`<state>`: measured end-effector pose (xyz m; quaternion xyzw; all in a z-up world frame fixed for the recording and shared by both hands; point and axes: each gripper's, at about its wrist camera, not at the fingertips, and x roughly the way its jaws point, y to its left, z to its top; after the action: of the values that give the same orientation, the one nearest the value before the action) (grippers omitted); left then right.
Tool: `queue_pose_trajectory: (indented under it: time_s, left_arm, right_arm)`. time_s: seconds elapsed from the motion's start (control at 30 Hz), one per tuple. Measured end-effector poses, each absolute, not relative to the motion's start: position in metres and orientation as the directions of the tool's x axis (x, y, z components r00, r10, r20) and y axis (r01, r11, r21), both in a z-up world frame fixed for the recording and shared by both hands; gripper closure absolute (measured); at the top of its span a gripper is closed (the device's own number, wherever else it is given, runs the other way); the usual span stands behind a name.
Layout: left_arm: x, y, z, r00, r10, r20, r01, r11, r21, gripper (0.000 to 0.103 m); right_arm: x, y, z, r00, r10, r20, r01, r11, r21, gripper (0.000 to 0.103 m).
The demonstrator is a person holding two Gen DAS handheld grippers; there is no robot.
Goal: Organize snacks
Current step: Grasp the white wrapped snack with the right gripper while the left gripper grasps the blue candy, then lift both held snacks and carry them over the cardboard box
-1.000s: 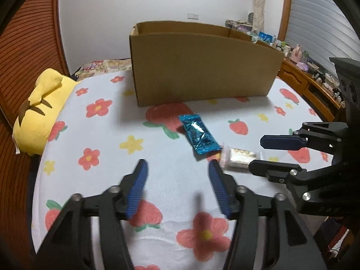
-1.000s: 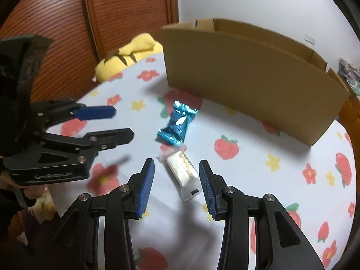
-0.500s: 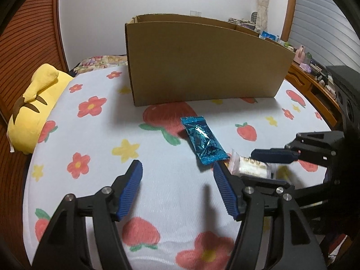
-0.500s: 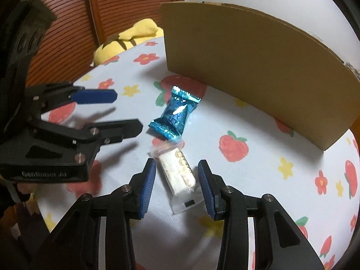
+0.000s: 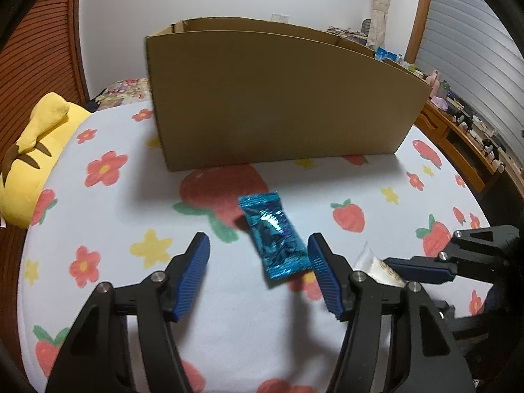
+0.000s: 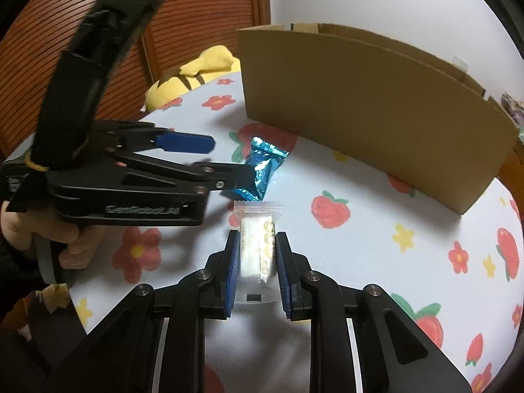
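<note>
**Closing on the white snack beside the box**

Pinching the white snack packet (image 6: pixel 256 255) in my right gripper (image 6: pixel 255 262), I have just brought the jaws in, and the blue pads now press on both long sides of the wrapper. The packet lies on the flowered sheet (image 6: pixel 376 262) in front of the cardboard box (image 6: pixel 360 104), well short of its near wall, with its clear sealed end pointing toward the box.

My left gripper (image 5: pixel 258 262) stands open and grips nothing. The blue foil snack (image 5: pixel 273 235) lies between its fingertips, closer to the right pad, and I cannot tell whether that pad touches the foil. The left jaws have narrowed a little just now. This blue packet also lies in front of the box, nearer to it than the white one, and the two wrappers sit just beside each other, end to end. In the right wrist view my hand (image 6: pixel 62 242) shows on the left gripper's handle.

The box is upright and open at the top. A yellow plush toy (image 5: pixel 36 150) lies to the left of the box, at the sheet's edge.
</note>
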<state>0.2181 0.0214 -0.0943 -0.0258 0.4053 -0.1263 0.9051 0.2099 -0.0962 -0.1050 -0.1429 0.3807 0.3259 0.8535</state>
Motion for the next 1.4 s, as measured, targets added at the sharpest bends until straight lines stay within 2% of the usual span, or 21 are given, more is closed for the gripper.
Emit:
queue_pose_trajectory:
  time_s: [0.27, 0.73, 0.83, 0.93, 1.4]
  left_arm:
    - [0.232, 0.01, -0.097, 0.643, -0.252, -0.723, 0.201, 0.967, -0.159, 0.055]
    - [0.234, -0.002, -0.106, 0.628, -0.221, -0.746, 0.212, 0.971, -0.109, 0.059]
    - [0.234, -0.002, -0.106, 0.632, -0.215, -0.745, 0.209, 0.972, -0.104, 0.078]
    - [0.233, -0.005, -0.106, 0.63, -0.218, -0.745, 0.222, 0.97, -0.096, 0.082]
    - [0.232, -0.006, -0.106, 0.633, -0.213, -0.744, 0.223, 0.971, -0.088, 0.082]
  right_arm:
    - [0.209, -0.124, -0.102, 0.514, 0.469, -0.718, -0.627, 0.777, 0.058, 0.083]
    - [0.214, -0.142, -0.105, 0.521, 0.465, -0.716, -0.607, 0.792, 0.072, 0.083]
    - [0.213, -0.142, -0.105, 0.521, 0.466, -0.715, -0.608, 0.791, 0.073, 0.083]
    - [0.214, -0.14, -0.104, 0.529, 0.462, -0.711, -0.608, 0.792, 0.062, 0.083]
    - [0.213, -0.141, -0.106, 0.542, 0.445, -0.713, -0.584, 0.809, 0.061, 0.083]
